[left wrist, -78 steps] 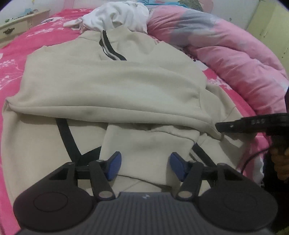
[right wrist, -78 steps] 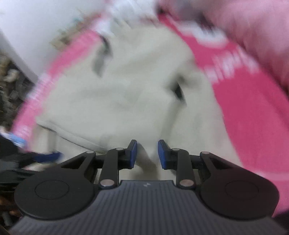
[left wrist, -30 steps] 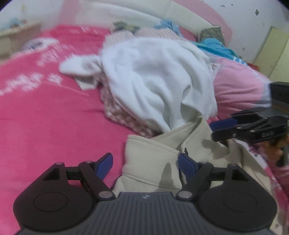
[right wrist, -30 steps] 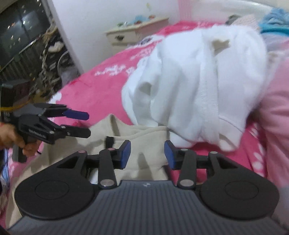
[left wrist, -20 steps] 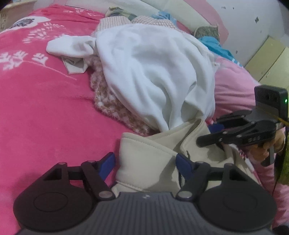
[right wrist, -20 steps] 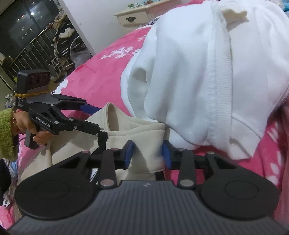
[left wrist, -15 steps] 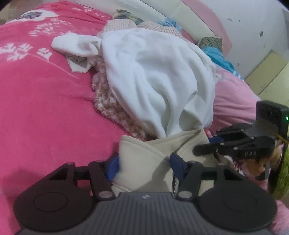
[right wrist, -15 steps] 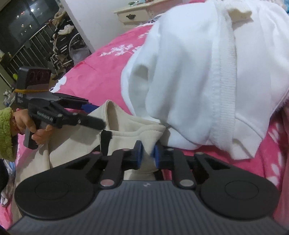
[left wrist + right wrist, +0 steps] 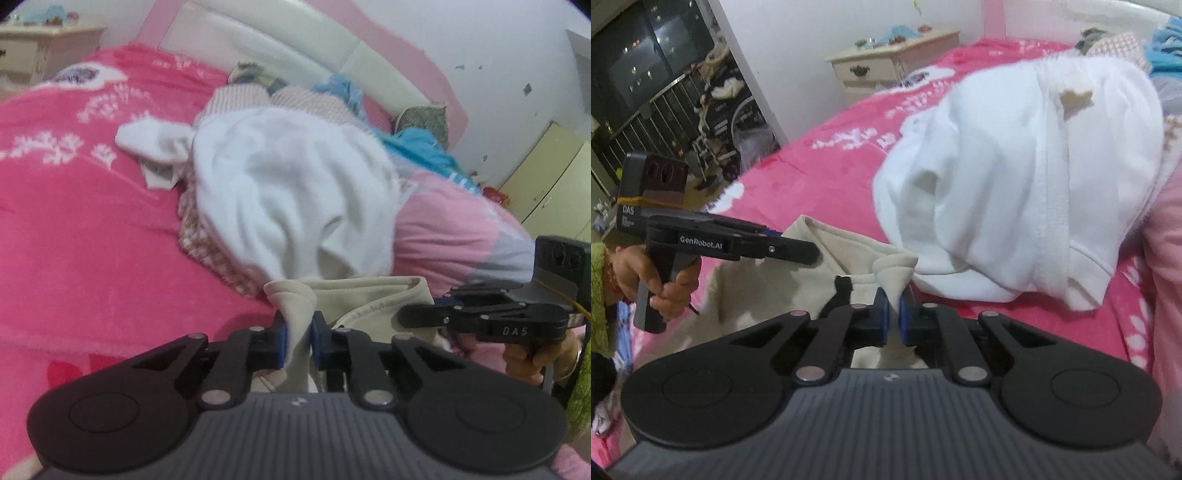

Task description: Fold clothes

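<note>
A beige hooded garment (image 9: 369,295) lies on the pink bed, its upper edge lifted in a fold. My left gripper (image 9: 298,332) is closing its jaws on the left corner of that edge, the blue pads pressing the cloth between them. My right gripper (image 9: 893,317) is shut on the right corner of the beige garment (image 9: 849,254). Each view shows the other tool alongside: the right gripper (image 9: 406,317) at the right, the left gripper (image 9: 809,254) at the left, a hand on each grip. The rest of the garment is hidden below the grippers.
A heap of white clothing (image 9: 295,206) over checked fabric lies just beyond the beige edge. A pink quilt (image 9: 454,229) is bunched at the right, and the headboard (image 9: 295,48) stands behind. A cream nightstand (image 9: 886,62) stands at the bed's far left side. Bare pink bedspread (image 9: 92,240) extends left.
Both grippers went from open around the beige edge to closed on it, the right first. Both have risen a little, pulling the edge up off the bed.
</note>
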Tool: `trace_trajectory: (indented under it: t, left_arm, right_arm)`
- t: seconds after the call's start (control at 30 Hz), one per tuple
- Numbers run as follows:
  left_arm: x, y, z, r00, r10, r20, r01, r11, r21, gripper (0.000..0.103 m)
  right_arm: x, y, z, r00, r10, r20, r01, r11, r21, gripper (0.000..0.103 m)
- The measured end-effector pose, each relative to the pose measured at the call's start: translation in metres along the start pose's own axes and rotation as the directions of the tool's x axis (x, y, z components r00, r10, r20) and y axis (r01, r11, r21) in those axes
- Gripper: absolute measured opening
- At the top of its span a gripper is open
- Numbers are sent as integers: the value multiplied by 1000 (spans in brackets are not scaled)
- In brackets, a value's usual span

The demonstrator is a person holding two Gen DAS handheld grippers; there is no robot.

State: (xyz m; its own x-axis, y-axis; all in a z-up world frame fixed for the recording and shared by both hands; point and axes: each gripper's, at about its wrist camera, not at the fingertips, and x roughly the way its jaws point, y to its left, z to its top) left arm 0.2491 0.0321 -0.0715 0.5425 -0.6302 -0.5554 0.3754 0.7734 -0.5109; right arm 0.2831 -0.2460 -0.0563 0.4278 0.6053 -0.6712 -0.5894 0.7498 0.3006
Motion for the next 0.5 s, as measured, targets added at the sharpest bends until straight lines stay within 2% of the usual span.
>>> trace_trajectory:
  t: [0.27, 0.5]
  left_arm:
    - [-79, -66, -30, 992, -75, 101, 66, 994, 88, 13]
    - [-151, -124, -90, 985, -132, 110, 107, 972, 209, 13]
  right_arm:
    - [-71, 51, -22, 992, 12, 122, -8, 999, -32, 4]
    - [-134, 109, -71, 984, 17, 177, -6, 998, -68, 4]
